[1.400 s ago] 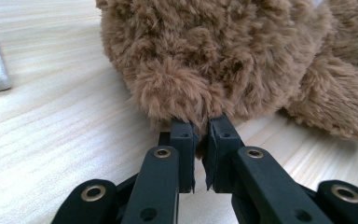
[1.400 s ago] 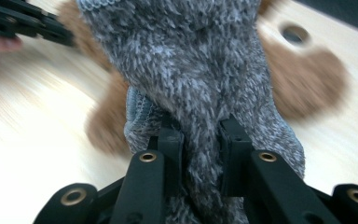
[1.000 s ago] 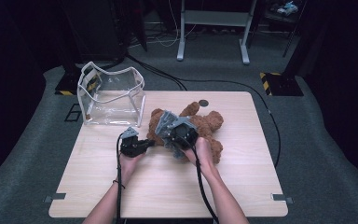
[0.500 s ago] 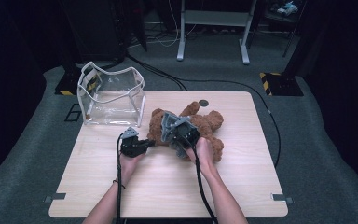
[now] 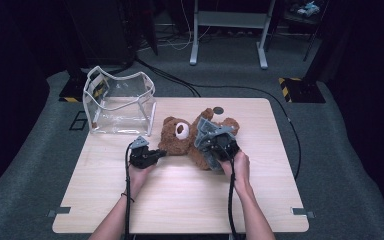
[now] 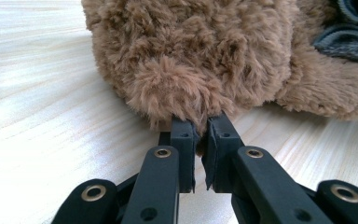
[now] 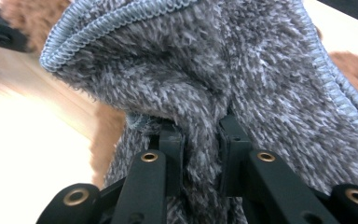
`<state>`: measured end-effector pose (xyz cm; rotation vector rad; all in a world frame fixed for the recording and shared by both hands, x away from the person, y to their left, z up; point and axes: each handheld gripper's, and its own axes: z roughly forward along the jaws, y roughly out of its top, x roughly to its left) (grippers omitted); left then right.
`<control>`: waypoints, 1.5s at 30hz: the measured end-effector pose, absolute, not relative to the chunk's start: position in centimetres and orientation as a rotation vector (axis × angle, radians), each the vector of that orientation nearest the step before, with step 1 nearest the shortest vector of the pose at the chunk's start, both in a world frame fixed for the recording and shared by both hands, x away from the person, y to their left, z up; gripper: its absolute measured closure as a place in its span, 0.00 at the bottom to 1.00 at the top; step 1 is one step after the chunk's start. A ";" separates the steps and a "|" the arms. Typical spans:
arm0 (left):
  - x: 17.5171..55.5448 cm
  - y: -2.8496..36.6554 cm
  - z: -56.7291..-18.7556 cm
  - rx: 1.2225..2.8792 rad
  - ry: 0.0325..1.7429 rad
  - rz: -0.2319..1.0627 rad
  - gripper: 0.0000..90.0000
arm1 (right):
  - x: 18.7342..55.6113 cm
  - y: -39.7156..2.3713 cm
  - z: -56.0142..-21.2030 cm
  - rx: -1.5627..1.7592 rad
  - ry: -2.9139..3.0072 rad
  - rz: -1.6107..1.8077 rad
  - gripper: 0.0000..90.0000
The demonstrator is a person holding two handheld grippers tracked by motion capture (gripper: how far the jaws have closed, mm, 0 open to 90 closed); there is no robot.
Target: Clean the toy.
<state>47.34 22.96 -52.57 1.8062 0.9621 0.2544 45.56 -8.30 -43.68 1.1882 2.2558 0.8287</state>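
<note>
A brown teddy bear [image 5: 176,136] lies on its back on the wooden table [image 5: 180,200], its pale muzzle showing. A grey fuzzy cloth [image 5: 206,131] covers its body. My left gripper [image 5: 162,152] comes in low from the left. In the left gripper view its jaws [image 6: 200,128] are shut on a tuft of the bear's fur [image 6: 186,88] at the head's edge. My right gripper [image 5: 211,150] sits over the bear's body. In the right gripper view that gripper [image 7: 200,126] is shut on a fold of the grey cloth [image 7: 205,60].
A clear plastic bag [image 5: 120,102] with white trim stands open at the table's back left, close to the bear's head. A small dark disc [image 5: 219,110] lies behind the bear. Cables and a metal stand [image 5: 227,20] are on the floor beyond the table.
My right gripper has moved to the right with the grey cloth in it, and the bear's face has come into sight. The left gripper has kept still on the fur.
</note>
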 end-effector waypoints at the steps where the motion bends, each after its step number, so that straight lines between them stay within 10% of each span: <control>1: 47.3 22.9 -52.6 1.806 0.963 0.257 0.92 | 45.3 -8.7 -44.0 1.202 2.254 0.822 0.84; 16: 47.4 22.8 -52.6 1.819 0.969 0.260 0.92 | 42.8 -16.1 -46.1 1.367 2.168 0.639 0.82; 32: 47.4 22.8 -52.6 1.817 0.976 0.255 0.92 | 45.9 -5.0 -43.7 1.024 2.352 0.789 0.82; 45: 47.5 22.7 -52.6 1.819 0.978 0.250 0.92 | 44.3 -9.4 -46.0 1.121 2.361 0.727 0.83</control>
